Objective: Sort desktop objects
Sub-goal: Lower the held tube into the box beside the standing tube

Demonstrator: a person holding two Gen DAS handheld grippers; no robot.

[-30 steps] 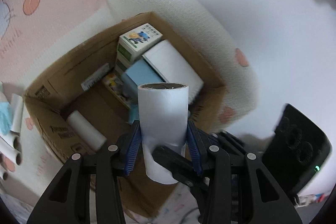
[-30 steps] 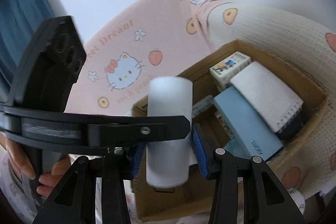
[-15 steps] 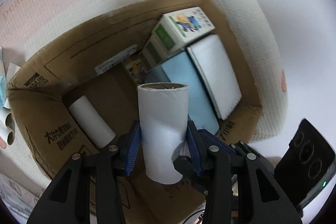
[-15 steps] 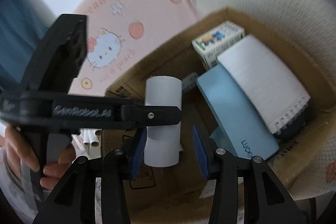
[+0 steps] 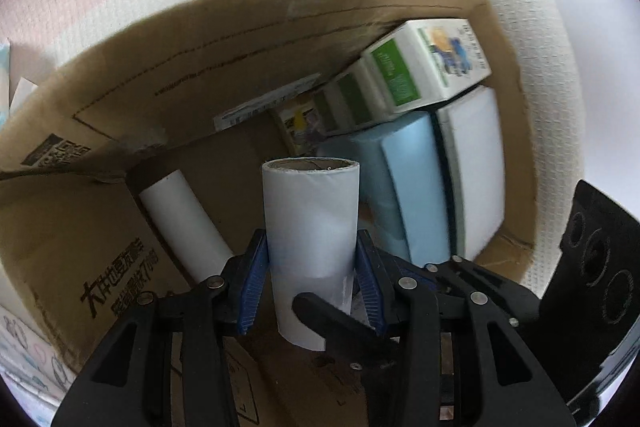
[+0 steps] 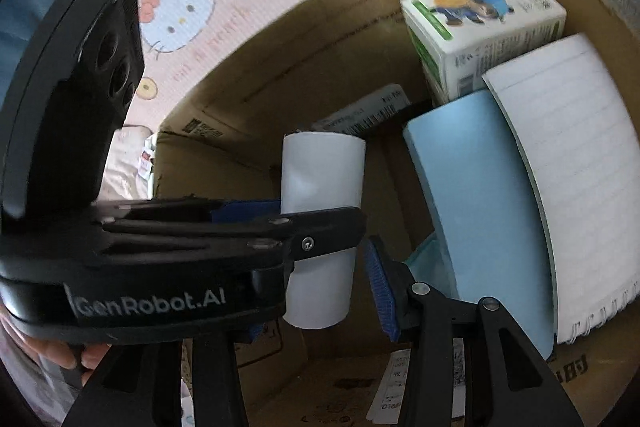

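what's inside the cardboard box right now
Inside the cardboard box: a white roll lying down, a blue book, a lined notebook and green-and-white cartons. Whatever lies beneath them is hidden.

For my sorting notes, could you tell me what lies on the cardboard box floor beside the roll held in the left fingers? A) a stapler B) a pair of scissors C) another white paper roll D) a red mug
C: in the left wrist view another white paper roll lies on the cardboard box floor, left of the held roll.
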